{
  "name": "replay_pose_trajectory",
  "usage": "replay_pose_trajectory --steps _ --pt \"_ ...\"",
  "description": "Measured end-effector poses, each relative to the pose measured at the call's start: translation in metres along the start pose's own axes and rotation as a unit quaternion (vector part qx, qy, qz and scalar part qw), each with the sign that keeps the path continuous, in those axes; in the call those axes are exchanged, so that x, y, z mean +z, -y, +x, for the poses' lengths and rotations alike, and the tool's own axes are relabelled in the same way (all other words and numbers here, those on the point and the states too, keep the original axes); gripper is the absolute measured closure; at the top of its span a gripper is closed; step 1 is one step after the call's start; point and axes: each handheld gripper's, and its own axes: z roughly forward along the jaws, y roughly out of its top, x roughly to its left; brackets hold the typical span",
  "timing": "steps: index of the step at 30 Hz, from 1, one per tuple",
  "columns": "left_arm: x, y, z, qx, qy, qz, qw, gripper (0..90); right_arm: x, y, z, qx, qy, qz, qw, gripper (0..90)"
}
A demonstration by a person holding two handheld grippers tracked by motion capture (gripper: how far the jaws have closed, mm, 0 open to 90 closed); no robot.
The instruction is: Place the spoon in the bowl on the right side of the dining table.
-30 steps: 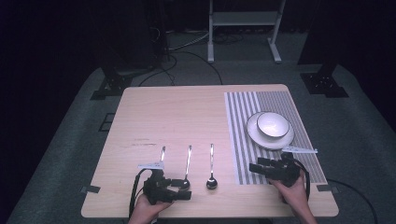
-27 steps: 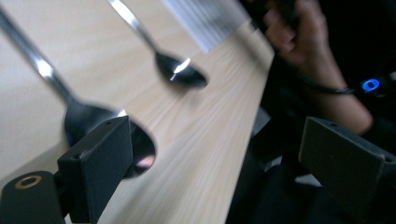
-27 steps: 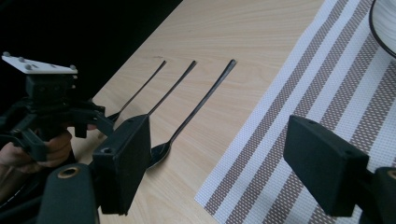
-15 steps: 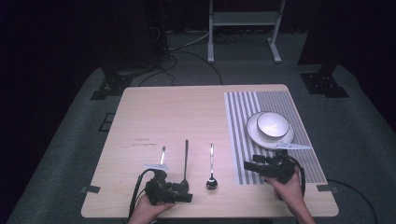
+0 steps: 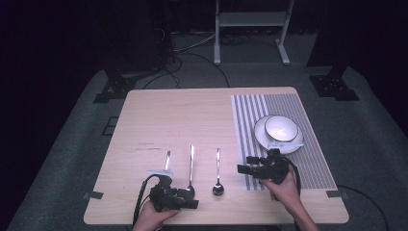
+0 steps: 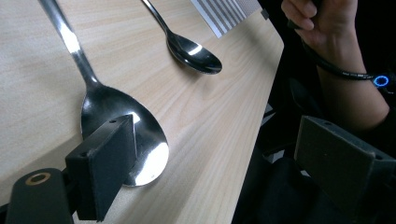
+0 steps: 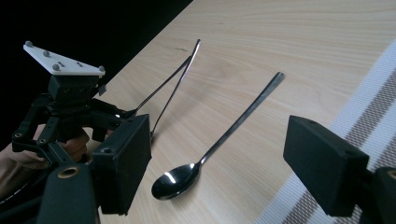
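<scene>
Lying lengthwise on the pale wooden desk [image 5: 192,115], three shiny steel spoons are pointing their bowls toward the person. The middle large spoon [image 6: 121,126] is sitting with its bowl right at the left tongs [image 5: 185,199], one black pad hovering over the bowl's near edge and the other pad out past the desk edge, so these tongs are standing wide apart, gripping nothing. Its handle is running away from the person, roughly across the tongs' gap. The smaller spoon [image 7: 219,140] is lying just beside it, nearer the right tongs [image 5: 245,169], which are also gaping apart and empty, aimed leftward from over the grey-and-white striped placemat [image 5: 288,103]. A white bowl on a white plate [image 5: 279,130] is resting behind them.
</scene>
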Motion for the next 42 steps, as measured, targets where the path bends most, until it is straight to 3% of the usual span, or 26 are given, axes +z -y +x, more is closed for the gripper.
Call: replay_pose_trajectory --steps 22,42 --pt "-0.001 0.001 -0.001 0.002 0.003 0.003 1.0 11.6 0.067 -0.032 0.022 -0.027 -0.03 0.056 0.9976 22.0" --pt "-0.002 0.001 0.001 0.001 0.006 0.002 1.0 11.9 0.109 -0.039 0.019 -0.008 -0.046 0.079 0.9958 25.8"
